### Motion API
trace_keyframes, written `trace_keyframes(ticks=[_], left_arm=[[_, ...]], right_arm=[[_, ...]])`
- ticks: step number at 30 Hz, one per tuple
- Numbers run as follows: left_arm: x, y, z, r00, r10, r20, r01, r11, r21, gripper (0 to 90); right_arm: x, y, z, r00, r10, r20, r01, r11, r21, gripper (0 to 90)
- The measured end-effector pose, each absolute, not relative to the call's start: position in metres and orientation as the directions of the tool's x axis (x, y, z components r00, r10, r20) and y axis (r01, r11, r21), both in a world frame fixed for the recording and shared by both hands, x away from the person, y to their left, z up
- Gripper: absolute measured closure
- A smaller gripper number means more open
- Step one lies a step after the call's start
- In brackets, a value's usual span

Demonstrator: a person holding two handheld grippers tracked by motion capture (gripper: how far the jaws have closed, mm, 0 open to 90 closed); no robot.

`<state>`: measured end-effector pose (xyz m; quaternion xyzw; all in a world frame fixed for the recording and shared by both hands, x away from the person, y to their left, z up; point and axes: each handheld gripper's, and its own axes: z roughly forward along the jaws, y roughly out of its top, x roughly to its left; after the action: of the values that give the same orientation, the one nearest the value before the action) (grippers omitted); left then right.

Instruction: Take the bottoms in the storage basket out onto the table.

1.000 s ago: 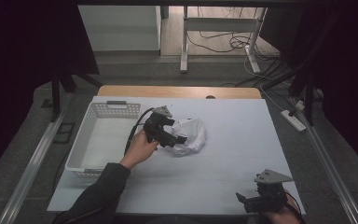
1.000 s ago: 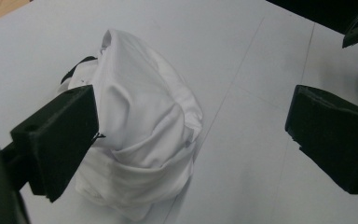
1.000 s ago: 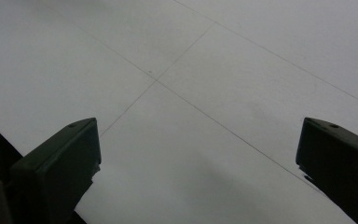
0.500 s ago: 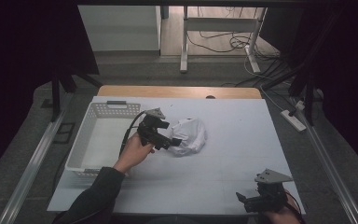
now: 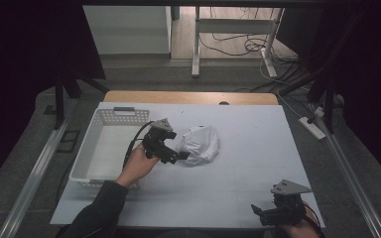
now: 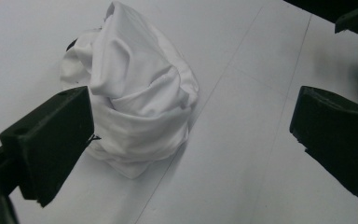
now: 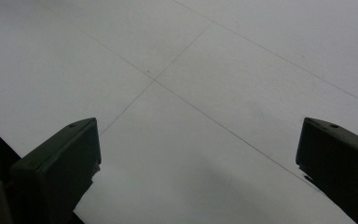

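A crumpled white cloth (image 5: 201, 144) lies in a heap on the white table top (image 5: 248, 163), near its middle. My left gripper (image 5: 178, 155) is held just left of the heap and points at it. Its jaws have just been opening and now stand wide apart. In the left gripper view the cloth (image 6: 135, 102) lies just ahead of the left jaw, and the pads of the gripper (image 6: 196, 116) do not press on it. My right gripper (image 5: 259, 214) rests at the table's front right corner. It is open over bare table (image 7: 198, 140).
A white plastic basket (image 5: 97, 148) with perforated walls stands on the left part of the table, right behind my left hand. A wooden strip runs along the far table edge. Metal rails flank the table, and cables lie on the floor beyond.
My left hand and its gripper have drawn back a little to the left, away from the cloth heap. The cloth stays put. The right gripper has not moved.
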<state>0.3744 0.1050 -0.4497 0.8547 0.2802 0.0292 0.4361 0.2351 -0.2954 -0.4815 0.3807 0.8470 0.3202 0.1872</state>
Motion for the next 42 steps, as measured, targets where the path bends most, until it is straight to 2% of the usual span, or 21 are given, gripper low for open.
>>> trace_keyframes(ticks=[24, 42], left_arm=[[0.361, 0.127, -0.446, 0.829, 0.499, -0.252, 0.471, -0.38, 0.796, 0.0], [0.348, 0.143, -0.444, 0.816, 0.54, -0.207, 0.46, -0.388, 0.799, 0.0]], right_arm=[[0.234, -0.296, -0.481, -0.642, 0.763, -0.069, 0.519, 0.5, 0.693, 0.2], [0.234, -0.296, -0.481, -0.641, 0.765, -0.068, 0.519, 0.497, 0.695, 0.2]])
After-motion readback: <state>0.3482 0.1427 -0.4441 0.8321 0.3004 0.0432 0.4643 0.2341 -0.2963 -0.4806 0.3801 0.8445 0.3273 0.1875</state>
